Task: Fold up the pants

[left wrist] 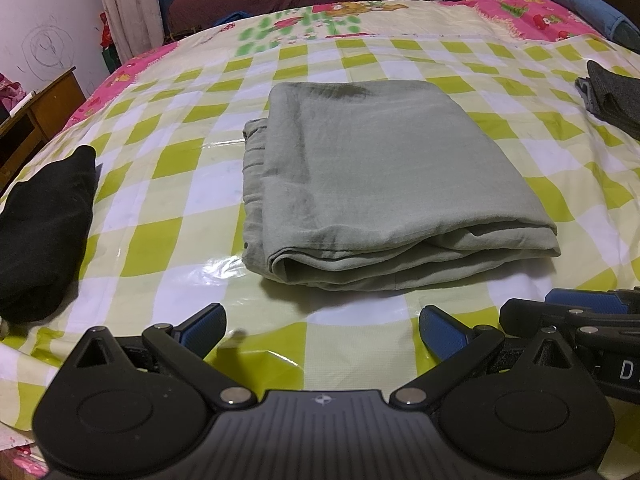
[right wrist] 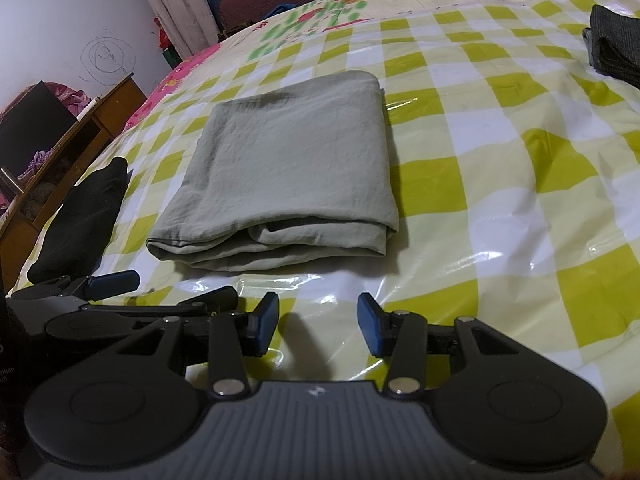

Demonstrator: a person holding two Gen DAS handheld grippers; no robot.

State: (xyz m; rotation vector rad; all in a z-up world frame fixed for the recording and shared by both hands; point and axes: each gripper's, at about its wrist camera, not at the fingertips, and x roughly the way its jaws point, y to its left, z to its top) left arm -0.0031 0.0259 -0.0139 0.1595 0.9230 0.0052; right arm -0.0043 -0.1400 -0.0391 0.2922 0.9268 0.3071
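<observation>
Sage-green pants (left wrist: 360, 184) lie folded into a thick rectangle on the checked plastic sheet (left wrist: 172, 196) that covers the bed; the right wrist view shows the same bundle (right wrist: 288, 176) with its layered edges facing me. My left gripper (left wrist: 322, 330) hovers just in front of the bundle's near edge, open, nothing between its blue pads. My right gripper (right wrist: 318, 320) also sits short of the pants, jaws apart and empty. Each gripper shows at the edge of the other's view: the right gripper (left wrist: 588, 308) and the left gripper (right wrist: 114, 282).
A folded black garment (left wrist: 44, 232) lies on the sheet to the left. A dark grey folded garment (left wrist: 612, 96) rests at the far right. A wooden desk (left wrist: 36, 120) stands beside the bed on the left. Blue pillows (left wrist: 584, 8) sit at the far right corner.
</observation>
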